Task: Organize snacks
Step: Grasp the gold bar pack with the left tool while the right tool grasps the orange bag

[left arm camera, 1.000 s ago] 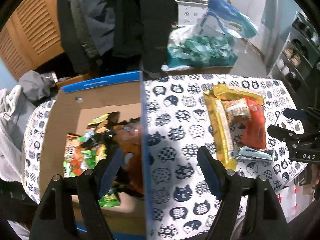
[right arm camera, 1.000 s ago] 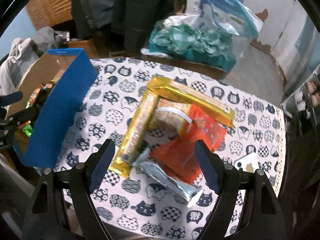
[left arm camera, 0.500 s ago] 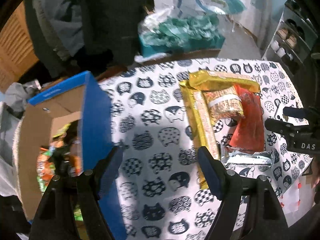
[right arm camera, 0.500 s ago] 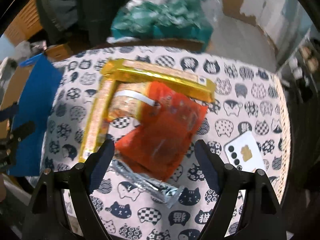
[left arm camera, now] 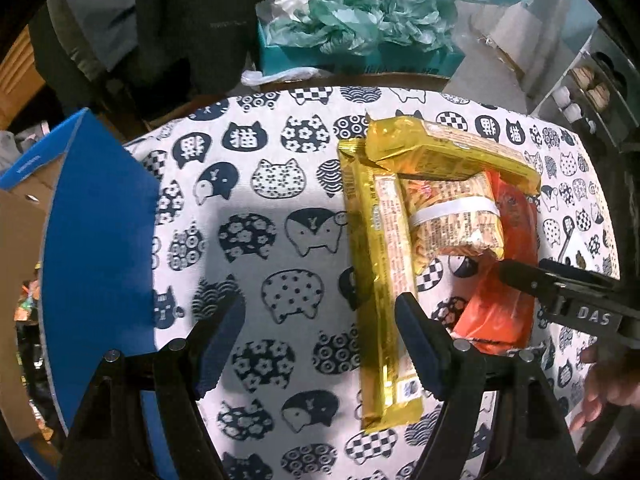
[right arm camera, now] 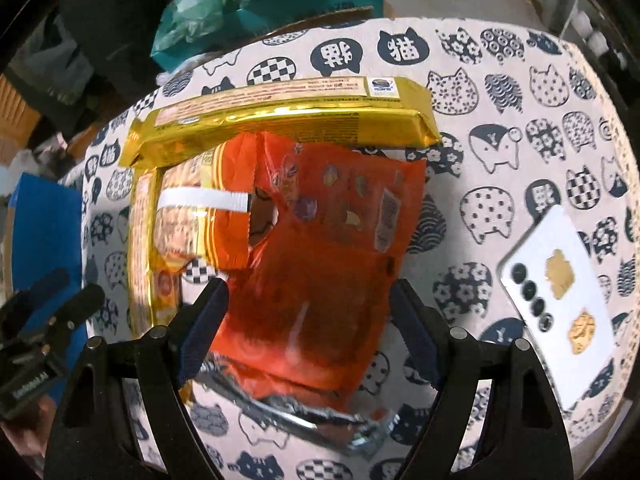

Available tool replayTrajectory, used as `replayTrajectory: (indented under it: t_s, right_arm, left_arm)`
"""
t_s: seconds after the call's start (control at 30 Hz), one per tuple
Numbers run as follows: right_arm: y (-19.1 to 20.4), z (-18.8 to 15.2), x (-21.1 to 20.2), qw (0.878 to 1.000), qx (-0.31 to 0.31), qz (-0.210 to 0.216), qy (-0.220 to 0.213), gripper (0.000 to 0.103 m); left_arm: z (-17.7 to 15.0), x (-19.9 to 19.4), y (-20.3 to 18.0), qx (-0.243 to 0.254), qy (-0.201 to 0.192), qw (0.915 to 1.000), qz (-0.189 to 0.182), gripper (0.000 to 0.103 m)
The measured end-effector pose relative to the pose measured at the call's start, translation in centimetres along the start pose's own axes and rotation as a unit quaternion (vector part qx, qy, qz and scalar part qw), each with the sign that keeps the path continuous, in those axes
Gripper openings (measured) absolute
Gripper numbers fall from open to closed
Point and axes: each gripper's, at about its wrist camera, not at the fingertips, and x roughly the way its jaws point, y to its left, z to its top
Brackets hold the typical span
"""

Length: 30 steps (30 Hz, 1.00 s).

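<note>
Foil gold bars [left arm camera: 376, 264], crinkled orange pouch [right arm camera: 320, 264], cat-print cloth [left arm camera: 280, 200]

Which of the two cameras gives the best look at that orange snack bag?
The right wrist view: the orange bag fills its centre, between the open right claw. The left wrist view shows only a strip at the right, partly behind other snacks and the right claw.

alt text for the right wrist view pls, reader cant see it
The open right gripper hovers over an orange snack bag on a cat-print tablecloth, with gold snack packs behind the bag and a silver wrapper in front. A white phone lies to the right.
</note>
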Motion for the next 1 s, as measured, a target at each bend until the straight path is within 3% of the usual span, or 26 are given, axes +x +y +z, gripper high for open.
replayTrajectory:
  t_s: [0.1, 0.37, 0.43, 0.57, 0.63, 0.73, 0.8, 1.0]
  right_arm:
    - [0.1, 0.5, 1.0, 1.0, 0.009, 0.009, 0.004, 0.081]
    - [0.8, 1.3, 2.6, 1.0, 0.006, -0.029, -0.007, 0.083]
    - [1.1, 1.5, 3.0, 0.999, 0.004, -0.036, -0.01, 0.083]
    - [1.8, 1.8, 3.5, 0.999, -0.008, -0.047, -0.016, 0.082]
    - [2.1, 1.6, 3.7, 0.998, -0.019, -0.053, -0.018, 0.076]
    - [1.9, 1.1, 3.4, 0.998, -0.033, -0.057, -0.025, 0.062]
    - [1.6, 0.8, 3.1, 0.997, -0.037, -0.058, -0.028, 0.053]
    - [0.8, -0.2, 1.7, 0.997, -0.048, -0.046, -0.037, 0.036]
  left_arm:
    - [0.5, 0.4, -0.4, -0.001, 0.002, 1.0, 0.0, 0.079]
    - [0.9, 2.6, -1.6, 0.004, 0.015, 0.9998, 0.009, 0.079]
    - [0.8, 3.1, -1.9, 0.005, 0.017, 0.9998, 0.004, 0.085]
    - [0.7, 3.8, -2.9, 0.024, 0.019, 0.9994, 0.014, 0.085]
    - [0.6, 3.9, -3.1, 0.032, 0.017, 0.9993, 0.013, 0.08]
    - [0.2, 4.0, -3.4, 0.042, 0.02, 0.9989, -0.002, 0.056]
    - [0.0, 4.0, -3.4, 0.042, 0.023, 0.9988, -0.013, 0.034]
    - [-0.5, 3.1, -3.1, 0.045, 0.009, 0.9989, -0.011, 0.028]
